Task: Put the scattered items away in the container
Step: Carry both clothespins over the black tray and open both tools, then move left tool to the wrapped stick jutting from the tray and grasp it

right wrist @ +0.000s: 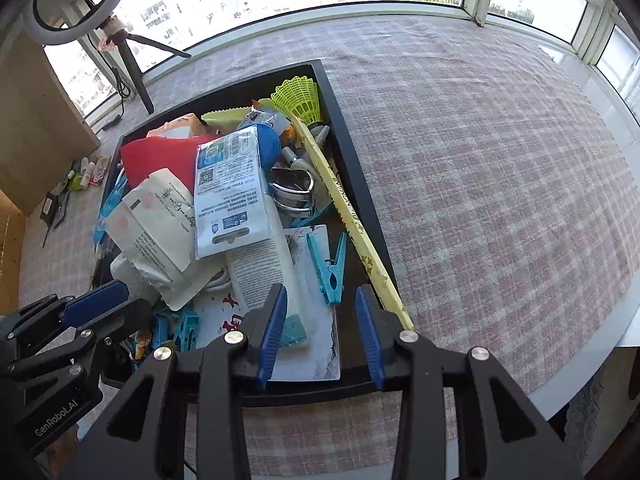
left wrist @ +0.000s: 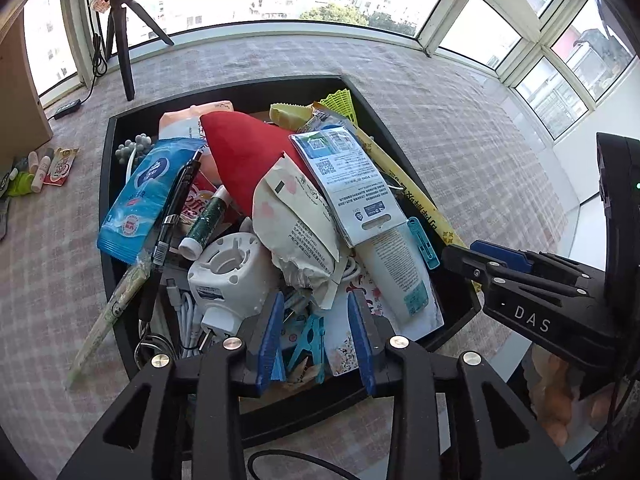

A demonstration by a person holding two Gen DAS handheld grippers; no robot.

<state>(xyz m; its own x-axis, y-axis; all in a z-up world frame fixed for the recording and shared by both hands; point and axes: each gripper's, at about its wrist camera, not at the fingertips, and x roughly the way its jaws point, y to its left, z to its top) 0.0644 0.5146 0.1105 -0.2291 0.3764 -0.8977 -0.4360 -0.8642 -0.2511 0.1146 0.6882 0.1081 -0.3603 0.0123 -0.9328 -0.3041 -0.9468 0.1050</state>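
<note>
A black tray (left wrist: 105,184) (right wrist: 348,152) sits on the checked tablecloth, heaped with items: a red cloth (left wrist: 244,152), a blue wipes pack (left wrist: 140,196), a black pen (left wrist: 176,208), a white plug adapter (left wrist: 228,276), a blue-white card pack (right wrist: 228,192), a yellow stick (right wrist: 348,216) and a green shuttlecock (right wrist: 300,96). My left gripper (left wrist: 316,340) is open and empty above the tray's near edge, over a blue clothes peg (left wrist: 308,344). My right gripper (right wrist: 320,332) is open and empty above the near right corner, near another blue peg (right wrist: 332,268).
Several small items (left wrist: 44,168) lie on the cloth at the far left beside a cardboard box (right wrist: 36,128). A tripod (left wrist: 120,32) stands at the back left by the windows. The table edge (right wrist: 624,320) runs along the right.
</note>
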